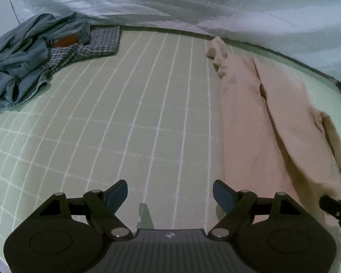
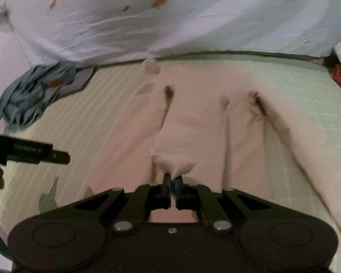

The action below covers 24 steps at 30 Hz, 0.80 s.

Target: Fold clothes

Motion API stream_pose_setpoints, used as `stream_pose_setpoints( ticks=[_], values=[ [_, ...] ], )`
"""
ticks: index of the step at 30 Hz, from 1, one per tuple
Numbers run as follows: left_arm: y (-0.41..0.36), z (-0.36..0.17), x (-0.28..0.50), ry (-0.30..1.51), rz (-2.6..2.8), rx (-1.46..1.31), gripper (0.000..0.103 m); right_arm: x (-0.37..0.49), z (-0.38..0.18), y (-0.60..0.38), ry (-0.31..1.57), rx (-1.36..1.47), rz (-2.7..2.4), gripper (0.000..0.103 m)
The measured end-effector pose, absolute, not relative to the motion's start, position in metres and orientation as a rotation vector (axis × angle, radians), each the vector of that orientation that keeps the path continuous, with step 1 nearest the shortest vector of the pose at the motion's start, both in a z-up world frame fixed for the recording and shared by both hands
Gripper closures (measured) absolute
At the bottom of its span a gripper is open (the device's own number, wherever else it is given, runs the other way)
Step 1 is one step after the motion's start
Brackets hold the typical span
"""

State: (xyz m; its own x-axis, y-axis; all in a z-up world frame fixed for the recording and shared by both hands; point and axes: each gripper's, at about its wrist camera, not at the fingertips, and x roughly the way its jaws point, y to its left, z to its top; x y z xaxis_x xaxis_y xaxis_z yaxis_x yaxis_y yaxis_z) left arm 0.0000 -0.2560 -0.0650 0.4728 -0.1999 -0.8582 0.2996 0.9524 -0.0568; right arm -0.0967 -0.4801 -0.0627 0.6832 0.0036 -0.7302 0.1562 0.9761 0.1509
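Right gripper (image 2: 173,179) pinches the pale pink cotton garment (image 2: 193,122).
Left gripper (image 1: 170,193) hangs wide open, empty, above the green grid-lined mat (image 1: 125,113).

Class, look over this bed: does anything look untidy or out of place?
Yes. The denim and checked clothes lie crumpled in a heap at the mat's far left corner, unfolded. The beige garment is bunched where the right gripper pinches it.

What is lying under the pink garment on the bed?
The pink garment lies on the green checked sheet, which shows all around it. The right gripper pinches a fold of it. Anything directly beneath the cloth is covered and cannot be seen.
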Motion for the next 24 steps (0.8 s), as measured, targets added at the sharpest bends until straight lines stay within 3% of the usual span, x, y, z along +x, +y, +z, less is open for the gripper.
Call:
stream_pose_setpoints(
  ticks=[6, 9, 11, 15, 17, 19, 24],
  values=[
    [-0.235, -0.068, -0.014, 1.04, -0.358, 0.151, 0.02, -0.11, -0.073, -0.455, 0.859, 0.256, -0.156, 0.099],
    [-0.228, -0.068, -0.015, 1.034, -0.387, 0.17, 0.02, -0.119, -0.074, -0.451, 0.855, 0.313, -0.207, 0.093],
    [-0.227, -0.068, -0.014, 1.028, -0.406, 0.176, 0.02, -0.125, -0.074, -0.449, 0.839, 0.341, -0.235, 0.078],
    [-0.234, -0.066, -0.012, 1.019, -0.443, 0.177, 0.02, -0.144, -0.066, -0.446, 0.787, 0.384, -0.284, 0.061],
    [-0.244, -0.065, -0.013, 1.019, -0.463, 0.17, 0.02, -0.152, -0.059, -0.447, 0.763, 0.363, -0.32, 0.035],
    [-0.256, -0.065, -0.017, 1.016, -0.49, 0.169, 0.02, -0.159, -0.055, -0.452, 0.749, 0.324, -0.373, 0.021],
    [-0.296, -0.065, -0.035, 1.018, -0.535, 0.175, 0.02, -0.169, -0.059, -0.482, 0.801, 0.296, -0.459, 0.008]
  ],
)
